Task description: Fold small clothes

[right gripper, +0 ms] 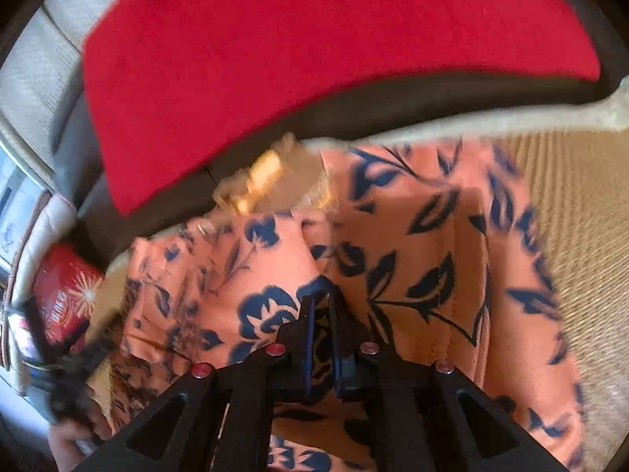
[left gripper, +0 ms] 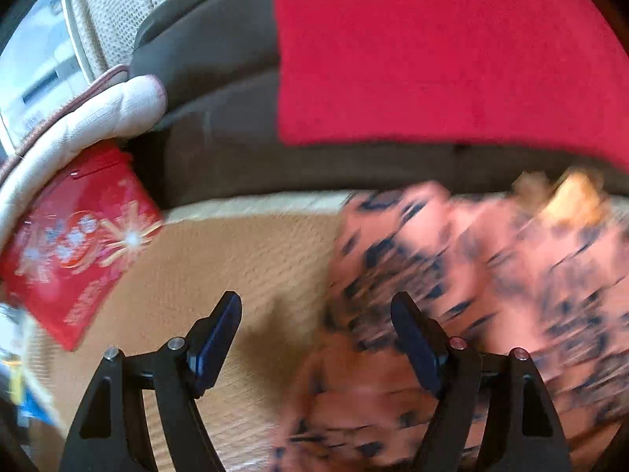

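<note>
An orange garment with a dark blue flower print (right gripper: 393, 244) lies bunched on a woven tan mat (right gripper: 582, 212). My right gripper (right gripper: 320, 303) is shut on a fold of the garment near its middle. In the left wrist view the same garment (left gripper: 471, 275) is blurred, at the right. My left gripper (left gripper: 316, 306) is open and empty above the mat (left gripper: 236, 267), its right finger over the garment's left edge. A pale lace trim (right gripper: 271, 181) shows at the garment's far edge.
A red cloth (left gripper: 432, 51) hangs over a dark sofa (left gripper: 220, 118) behind the mat. A red printed box (left gripper: 78, 251) and a white cushion (left gripper: 110, 114) sit at the left. The left gripper and the hand holding it show blurred at the lower left of the right wrist view (right gripper: 67, 385).
</note>
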A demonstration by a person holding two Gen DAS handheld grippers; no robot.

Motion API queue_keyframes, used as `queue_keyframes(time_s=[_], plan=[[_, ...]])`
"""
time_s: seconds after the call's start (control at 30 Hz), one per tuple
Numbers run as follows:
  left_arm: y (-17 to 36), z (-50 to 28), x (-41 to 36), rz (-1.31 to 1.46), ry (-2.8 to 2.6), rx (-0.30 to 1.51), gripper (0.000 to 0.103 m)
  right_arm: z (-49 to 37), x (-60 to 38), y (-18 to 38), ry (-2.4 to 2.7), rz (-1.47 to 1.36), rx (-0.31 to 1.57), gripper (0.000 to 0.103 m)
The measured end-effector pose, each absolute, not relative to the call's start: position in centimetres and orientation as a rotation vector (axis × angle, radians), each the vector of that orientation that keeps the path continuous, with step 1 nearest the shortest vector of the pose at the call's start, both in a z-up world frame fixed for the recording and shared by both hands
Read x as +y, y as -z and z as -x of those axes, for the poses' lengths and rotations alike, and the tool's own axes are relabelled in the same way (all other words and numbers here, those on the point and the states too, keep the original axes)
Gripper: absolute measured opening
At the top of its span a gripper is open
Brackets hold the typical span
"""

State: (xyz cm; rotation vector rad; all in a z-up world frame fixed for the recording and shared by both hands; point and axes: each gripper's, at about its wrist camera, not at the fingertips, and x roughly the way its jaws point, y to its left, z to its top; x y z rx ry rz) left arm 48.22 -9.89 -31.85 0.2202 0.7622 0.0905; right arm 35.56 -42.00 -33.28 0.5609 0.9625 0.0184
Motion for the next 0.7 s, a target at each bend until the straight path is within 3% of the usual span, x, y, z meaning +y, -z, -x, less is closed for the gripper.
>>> queue_keyframes(time_s=[0.17,0.37,0.43,0.7], plan=[[30.4,-47.6,-12.3,-0.166,0.051,0.68,0.08,-34.8,-43.0,31.2,-0.041,-0.581,0.859,0.012],[36.5,-50.0,-15.6,-0.325,0.059,0.925,0.081,-35.7,-41.2,30.8,-0.109,-0.543,0.892,0.012],[36.8,-50.0,-15.6,-0.32,0.044,0.907,0.083,-37.0,-40.7,32.9,-0.081,-0.536,1.012,0.012],[33.1,-48.2,-15.5,-0.241,0.039,0.778,0.083,-35.0,-41.5,30.3,-0.111,-0.579,0.923,0.014]])
